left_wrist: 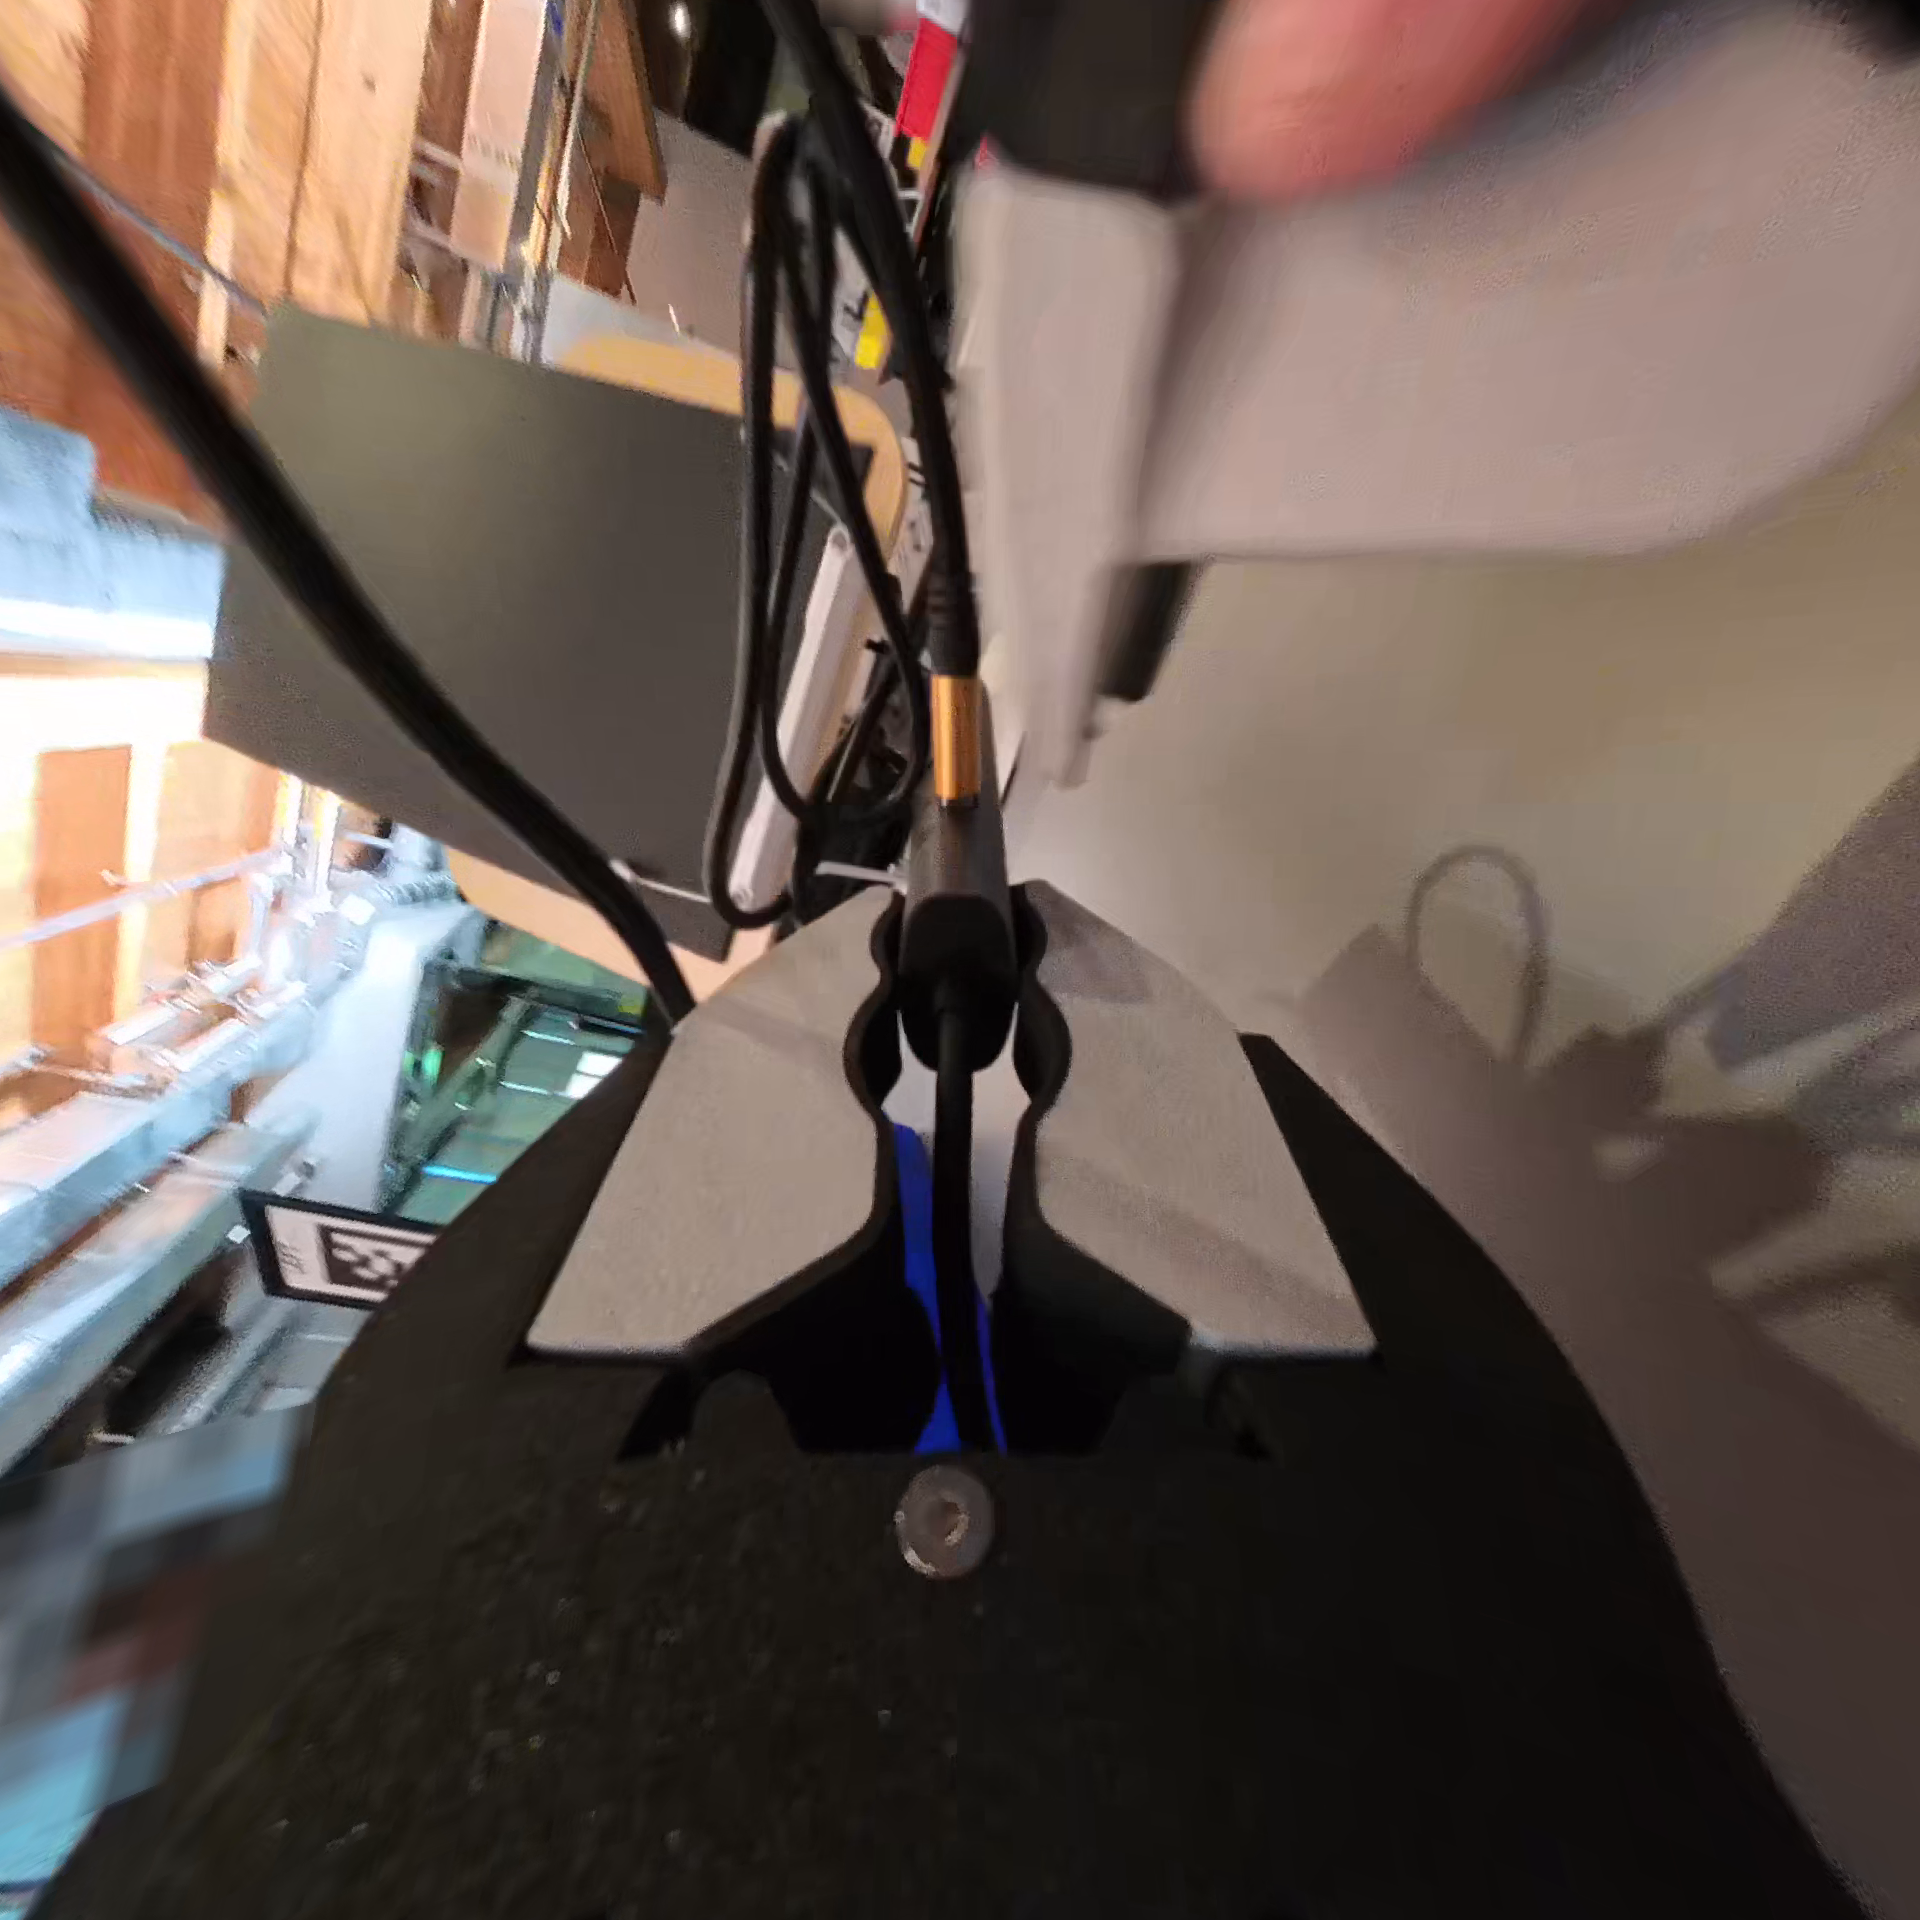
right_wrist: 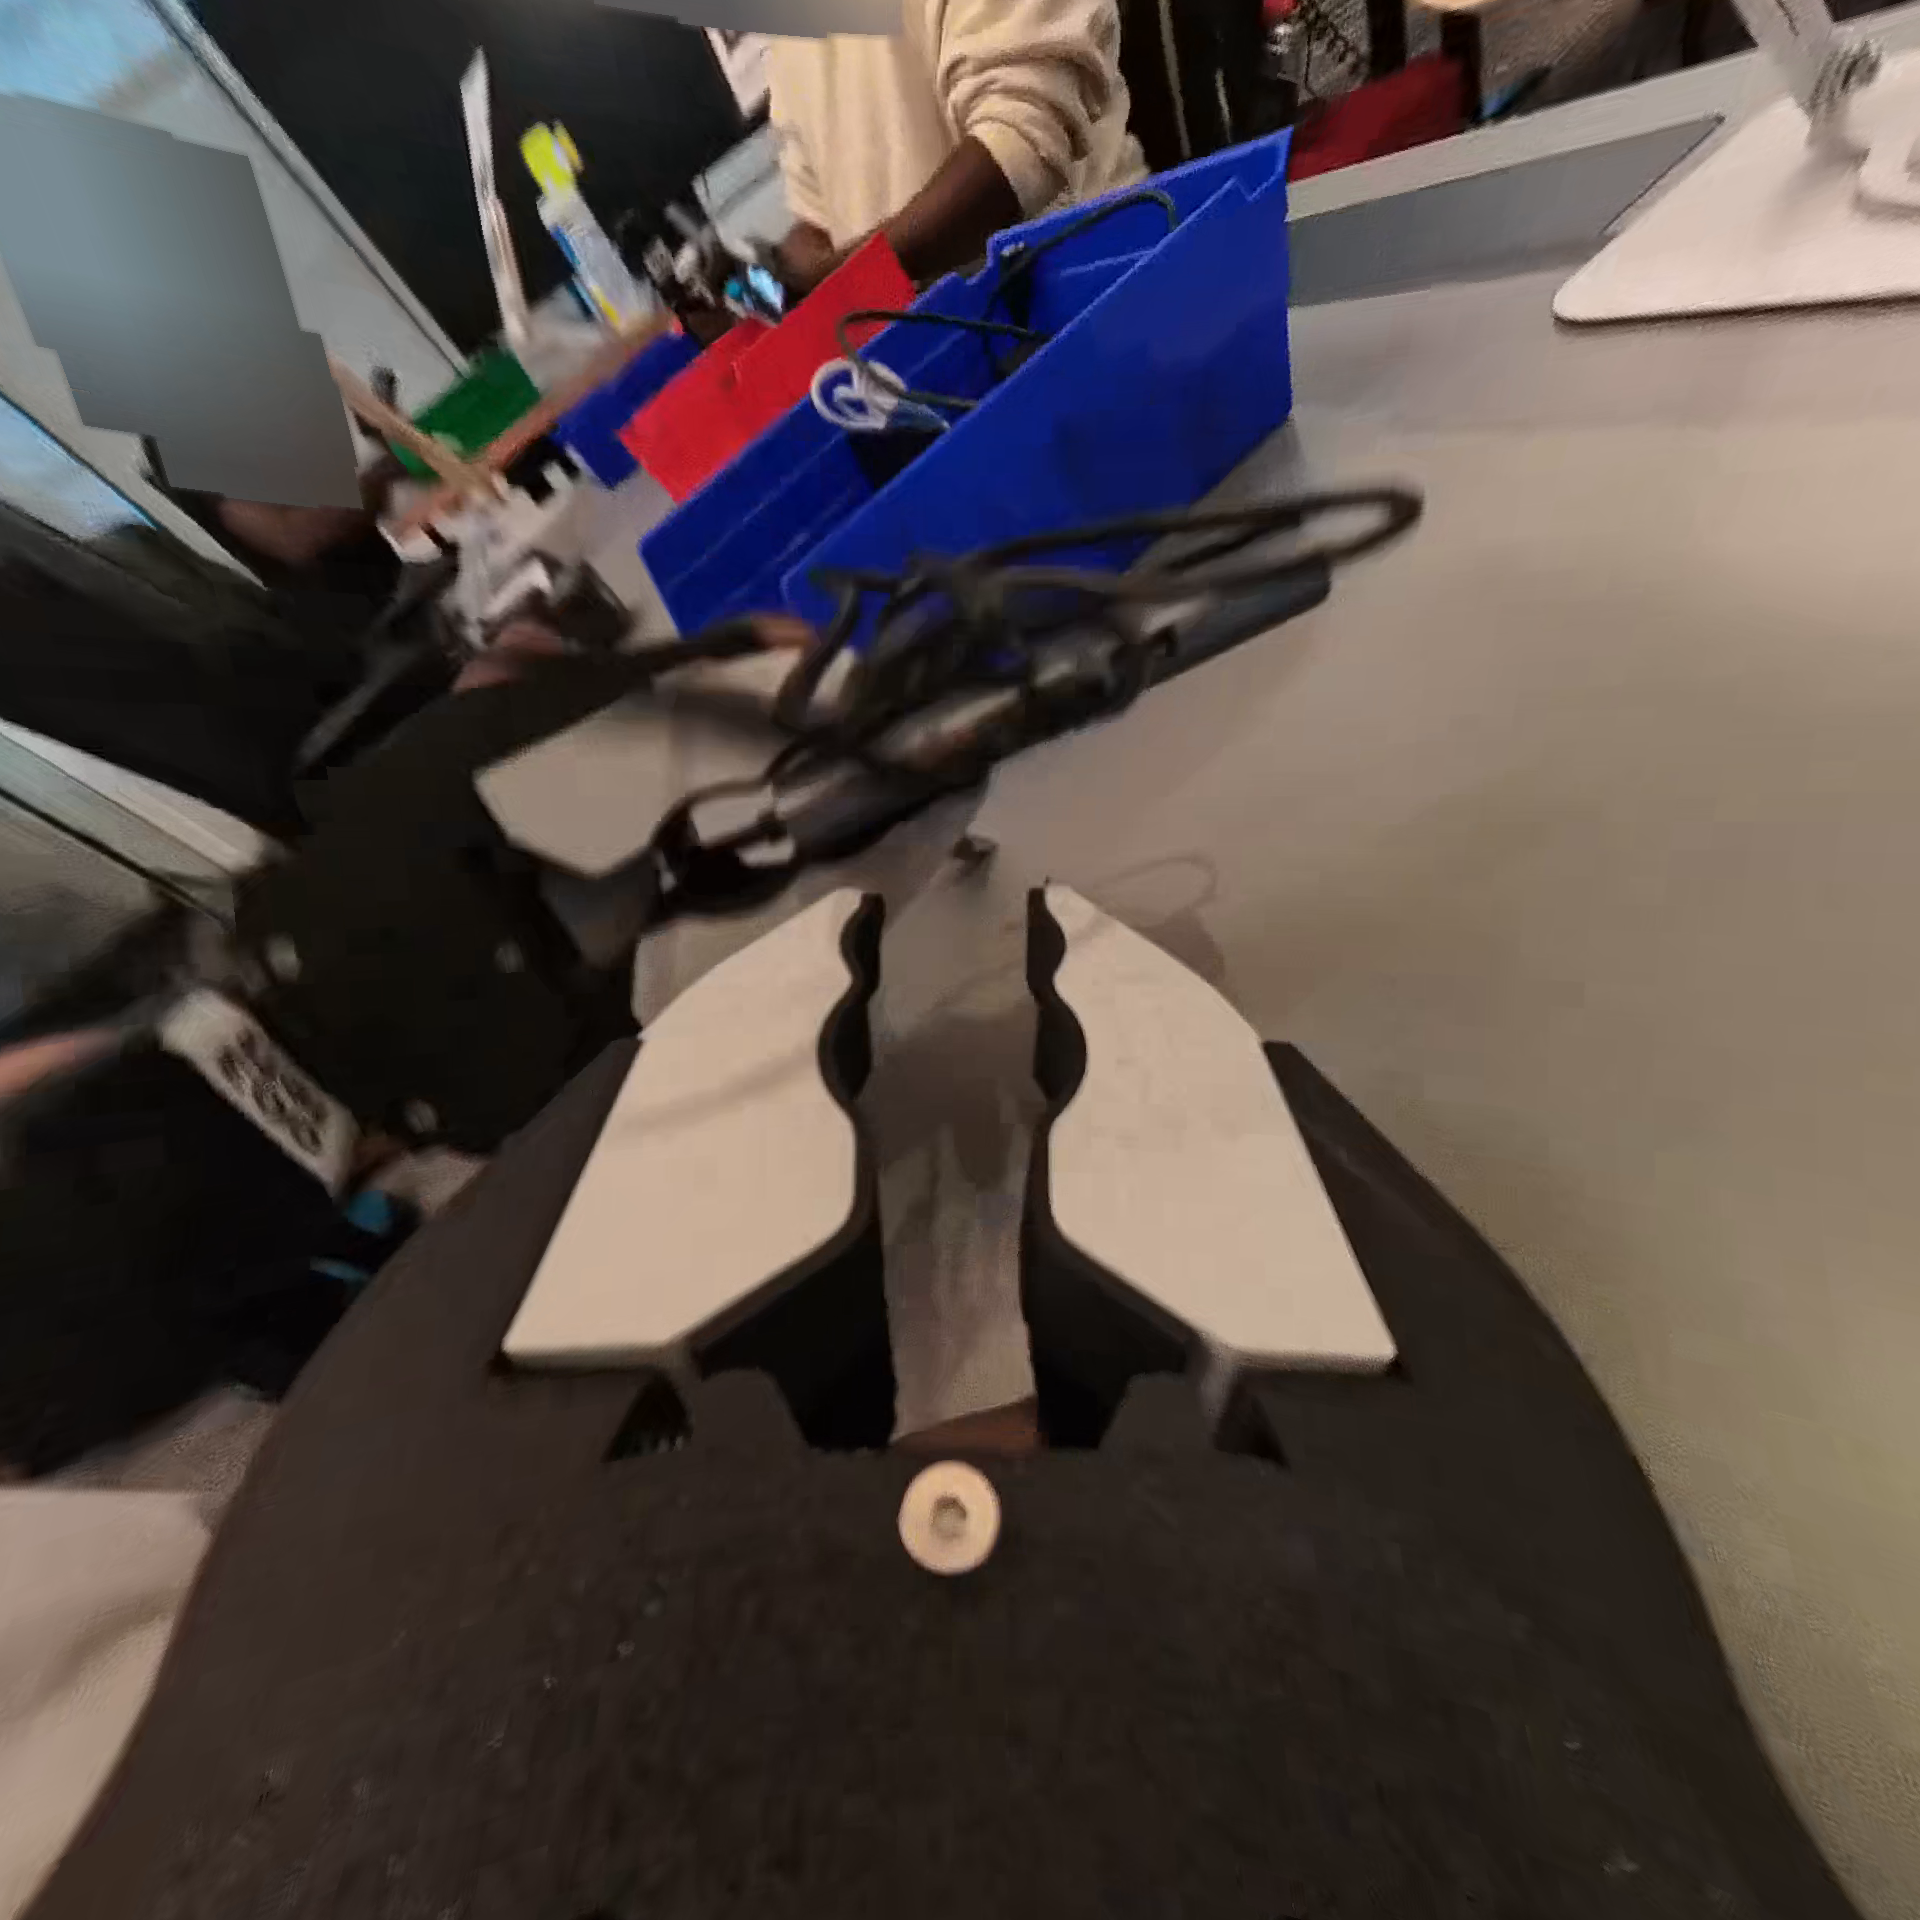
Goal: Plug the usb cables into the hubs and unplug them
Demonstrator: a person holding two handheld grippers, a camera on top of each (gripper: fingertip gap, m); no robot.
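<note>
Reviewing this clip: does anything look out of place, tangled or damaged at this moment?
Nothing looks damaged. The left gripper is shut on a black cable plug. In the right wrist view, black cables form a loose tangle lifted off the grey table, in front of the blue bin. The right gripper is open.

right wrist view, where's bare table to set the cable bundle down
Bare grey table lies right of the right tool, between the blue bin and the white monitor base. Crowded to the left: left tool with the cable bundle, more bins behind.
</note>
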